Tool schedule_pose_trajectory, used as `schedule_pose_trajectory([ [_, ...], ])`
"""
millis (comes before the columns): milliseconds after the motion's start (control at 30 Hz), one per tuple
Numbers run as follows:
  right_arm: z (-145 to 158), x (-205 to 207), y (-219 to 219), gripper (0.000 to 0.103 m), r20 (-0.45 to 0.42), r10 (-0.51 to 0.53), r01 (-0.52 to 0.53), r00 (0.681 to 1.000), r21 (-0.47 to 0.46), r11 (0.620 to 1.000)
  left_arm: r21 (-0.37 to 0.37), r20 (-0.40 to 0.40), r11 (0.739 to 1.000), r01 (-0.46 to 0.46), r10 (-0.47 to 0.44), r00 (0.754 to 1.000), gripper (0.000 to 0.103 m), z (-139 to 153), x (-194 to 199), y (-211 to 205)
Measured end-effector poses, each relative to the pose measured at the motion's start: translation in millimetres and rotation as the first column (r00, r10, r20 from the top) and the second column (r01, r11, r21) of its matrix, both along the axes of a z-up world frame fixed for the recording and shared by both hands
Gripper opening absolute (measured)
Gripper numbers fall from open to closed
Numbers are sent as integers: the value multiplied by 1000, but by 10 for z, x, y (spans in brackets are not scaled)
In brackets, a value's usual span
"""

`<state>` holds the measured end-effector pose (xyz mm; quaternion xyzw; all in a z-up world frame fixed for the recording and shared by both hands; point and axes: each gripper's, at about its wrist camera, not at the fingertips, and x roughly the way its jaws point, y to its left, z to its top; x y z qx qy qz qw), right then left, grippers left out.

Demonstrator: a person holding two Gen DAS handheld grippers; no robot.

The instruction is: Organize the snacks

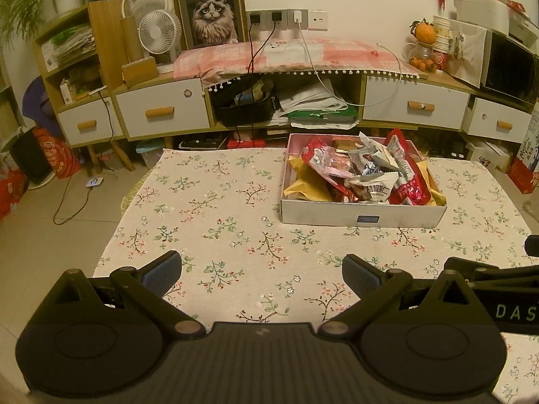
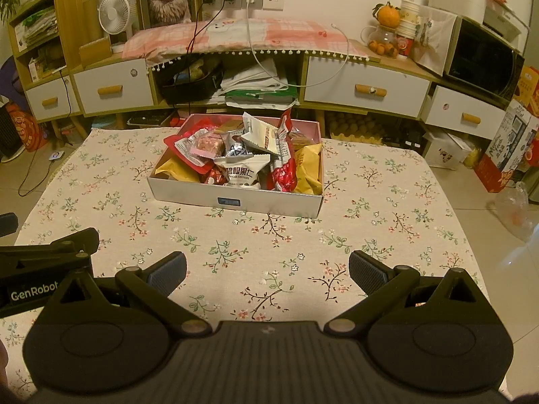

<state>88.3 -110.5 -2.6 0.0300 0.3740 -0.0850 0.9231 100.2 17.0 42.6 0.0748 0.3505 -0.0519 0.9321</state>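
Note:
A white open box (image 1: 363,214) (image 2: 235,198) stands on the far half of the table with the floral cloth (image 1: 215,208) (image 2: 370,208). It is heaped with snack packets: red packets (image 1: 409,181) (image 2: 286,168), yellow packets (image 1: 305,185) (image 2: 308,165) and a white packet (image 1: 374,185) (image 2: 241,170). My left gripper (image 1: 262,274) is open and empty above the near cloth, left of the box. My right gripper (image 2: 267,271) is open and empty above the near cloth, in front of the box. Each gripper's body shows at the edge of the other's view.
A long low cabinet (image 1: 161,111) (image 2: 367,91) with white drawers runs behind the table, with fans, a cat picture, cables and a microwave (image 2: 481,64) on it. Red bags and boxes (image 2: 505,155) stand on the floor at both sides.

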Motion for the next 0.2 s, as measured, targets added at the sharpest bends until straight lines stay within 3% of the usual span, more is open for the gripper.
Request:
schedule_pose_trajectory([
  [200, -2, -3, -8, 103, 0, -1, 1, 1000, 1, 1000, 2, 0, 1000, -1, 1, 1000, 103, -2, 0, -5],
])
